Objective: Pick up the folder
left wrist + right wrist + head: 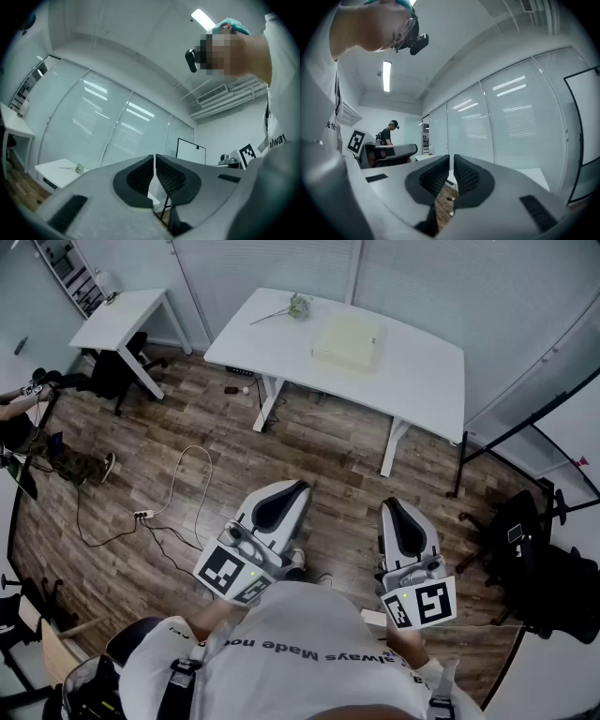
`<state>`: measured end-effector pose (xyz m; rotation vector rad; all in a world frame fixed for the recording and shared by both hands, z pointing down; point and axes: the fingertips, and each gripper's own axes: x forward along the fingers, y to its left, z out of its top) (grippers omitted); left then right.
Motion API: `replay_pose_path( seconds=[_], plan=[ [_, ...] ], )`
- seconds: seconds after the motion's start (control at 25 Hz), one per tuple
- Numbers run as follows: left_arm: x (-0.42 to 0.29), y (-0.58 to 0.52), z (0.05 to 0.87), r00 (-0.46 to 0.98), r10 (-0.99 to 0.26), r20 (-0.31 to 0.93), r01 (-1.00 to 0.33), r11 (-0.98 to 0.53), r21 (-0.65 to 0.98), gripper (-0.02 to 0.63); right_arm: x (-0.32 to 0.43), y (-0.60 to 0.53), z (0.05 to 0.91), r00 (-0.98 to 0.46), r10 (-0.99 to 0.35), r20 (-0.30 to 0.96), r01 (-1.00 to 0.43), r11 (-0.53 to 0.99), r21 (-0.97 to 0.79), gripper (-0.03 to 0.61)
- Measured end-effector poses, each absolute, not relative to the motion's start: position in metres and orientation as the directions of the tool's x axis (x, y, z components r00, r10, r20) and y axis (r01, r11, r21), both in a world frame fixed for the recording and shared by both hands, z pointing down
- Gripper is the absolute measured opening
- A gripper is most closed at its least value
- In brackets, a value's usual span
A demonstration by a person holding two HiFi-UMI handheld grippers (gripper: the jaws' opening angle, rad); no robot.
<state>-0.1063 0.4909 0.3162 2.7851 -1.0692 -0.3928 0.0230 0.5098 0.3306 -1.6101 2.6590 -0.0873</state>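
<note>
A pale cream folder (348,340) lies flat on the white table (412,381) at the far side of the room. Both grippers are held close to my body, far short of that table. My left gripper (292,487) points toward it, jaws shut with nothing between them; in the left gripper view the left gripper (154,161) shows its dark pads pressed together. My right gripper (392,505) is also shut and empty, and the right gripper (451,161) shows its pads nearly touching in its own view.
A green-topped sprig (296,306) lies on the table left of the folder. A smaller white desk (117,318) stands at the far left. Cables and a power strip (142,515) trail over the wooden floor. Dark chairs and bags (539,568) sit at the right. A person (388,132) stands in the background.
</note>
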Motion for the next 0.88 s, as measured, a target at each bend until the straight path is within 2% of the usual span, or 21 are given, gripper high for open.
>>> replay_pose_path(
  seconds=[0.32,0.88],
  plan=[
    [-0.129,0.493,0.314,0.708,-0.683,-0.177,-0.658,-0.73,0.186,0.02,0.003,0.514,0.326,-0.452,-0.892,0.023,-0.892,0.452,-0.003,0.032],
    [-0.165,0.472,0.314,0.727,-0.666,-0.165,-0.644,-0.746,0.17,0.02,-0.031,0.495,0.324,-0.418,-0.909,0.003,-0.909,0.418,-0.014,0.032]
  ],
)
